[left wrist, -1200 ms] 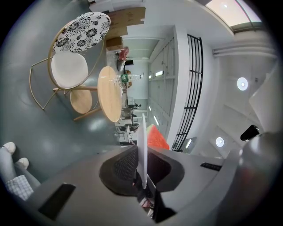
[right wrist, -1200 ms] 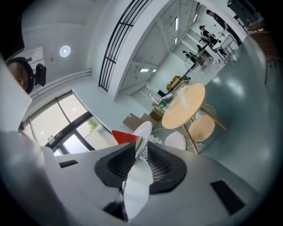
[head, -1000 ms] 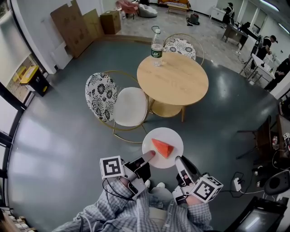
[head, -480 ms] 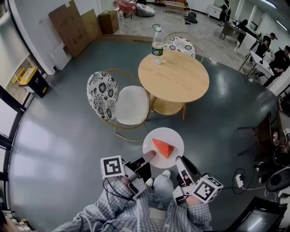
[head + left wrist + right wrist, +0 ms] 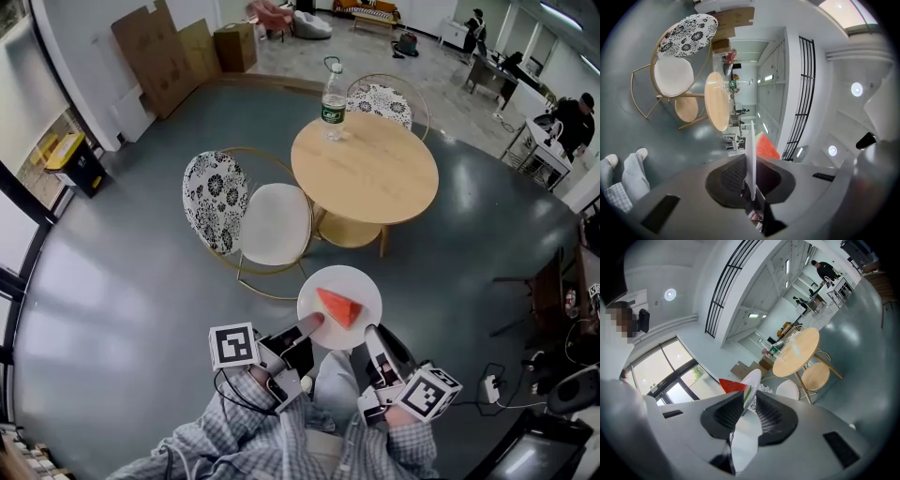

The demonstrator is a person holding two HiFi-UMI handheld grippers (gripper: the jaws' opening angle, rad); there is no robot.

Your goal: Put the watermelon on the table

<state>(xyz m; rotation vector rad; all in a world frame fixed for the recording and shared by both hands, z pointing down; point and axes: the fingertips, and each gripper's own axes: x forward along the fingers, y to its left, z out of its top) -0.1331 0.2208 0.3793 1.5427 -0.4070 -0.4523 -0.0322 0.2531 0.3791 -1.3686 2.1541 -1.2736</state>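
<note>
A red watermelon wedge [image 5: 337,306] lies on a white plate [image 5: 361,281] that I hold in the air in front of me, above the grey floor. My left gripper [image 5: 311,323] is shut on the plate's near-left rim. My right gripper [image 5: 371,335] is shut on its near-right rim. In the left gripper view the plate [image 5: 751,159] runs edge-on between the pads of the left gripper [image 5: 751,180], with the watermelon [image 5: 765,146] behind it. In the right gripper view the plate [image 5: 751,380] sits in the right gripper [image 5: 749,411], the watermelon [image 5: 733,385] on top. The round wooden table [image 5: 366,173] stands ahead.
A water bottle [image 5: 333,105] stands at the table's far edge. A patterned chair with a white seat [image 5: 262,220] is left of the table, and another chair [image 5: 380,98] is behind it. Cardboard boxes [image 5: 169,52] lean at the far left. Cables and a power strip [image 5: 489,382] lie at the right.
Both grippers keep their hold on the plate. The table and chairs sit slightly lower and more to the right in the head view, and my leg has swung forward under the plate.
</note>
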